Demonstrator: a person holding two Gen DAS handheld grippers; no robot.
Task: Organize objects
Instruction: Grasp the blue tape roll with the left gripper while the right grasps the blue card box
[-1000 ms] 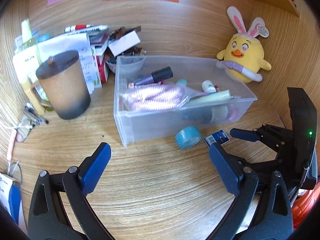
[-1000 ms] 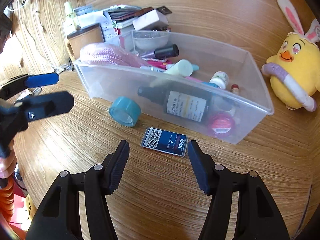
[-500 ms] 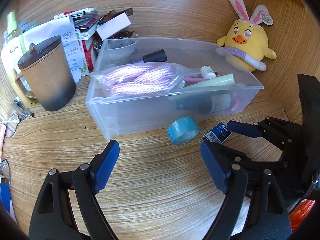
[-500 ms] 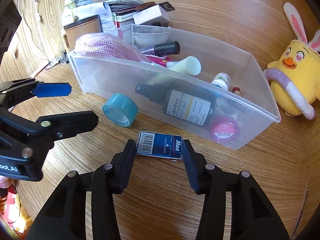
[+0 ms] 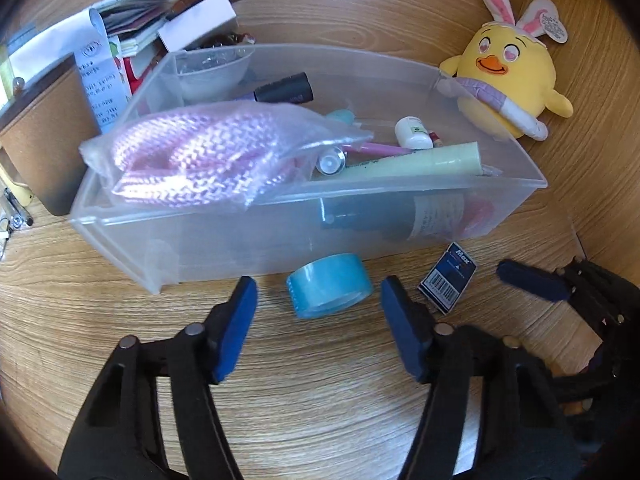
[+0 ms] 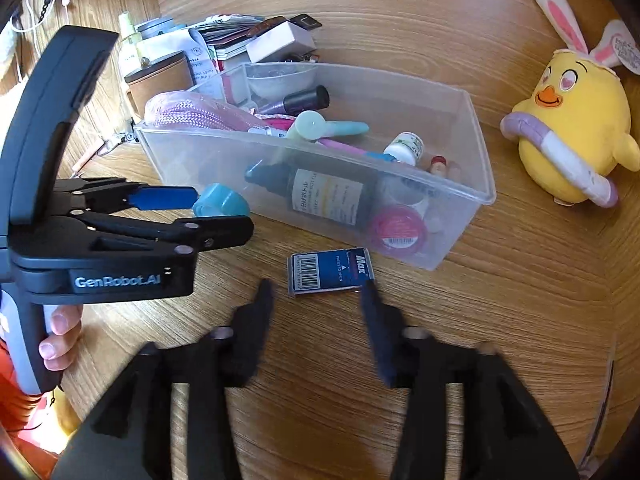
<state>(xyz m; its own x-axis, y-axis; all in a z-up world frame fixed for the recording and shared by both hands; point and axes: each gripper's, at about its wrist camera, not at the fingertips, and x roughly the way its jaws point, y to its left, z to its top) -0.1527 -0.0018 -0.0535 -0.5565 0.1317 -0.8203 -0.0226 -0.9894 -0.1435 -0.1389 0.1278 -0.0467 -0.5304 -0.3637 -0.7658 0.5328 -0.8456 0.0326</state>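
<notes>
A: Well, where is the blue tape roll (image 5: 329, 290)?
B: On the wooden desk (image 5: 320, 392) against the clear bin (image 5: 248, 236) wall, between the closing left gripper (image 5: 316, 300) pads, untouched.
A: And the right gripper (image 6: 316, 300)?
B: Opening, one finger at the staple box (image 6: 331, 271) edge; bare desk lies nearer.

My left claw (image 6: 216, 216): black plastic frame, blue pads, silver rivets, white "GenRobot.AI" lettering beside the rivets. My right claw (image 6: 316, 300): same black frame, blue pads.
</notes>
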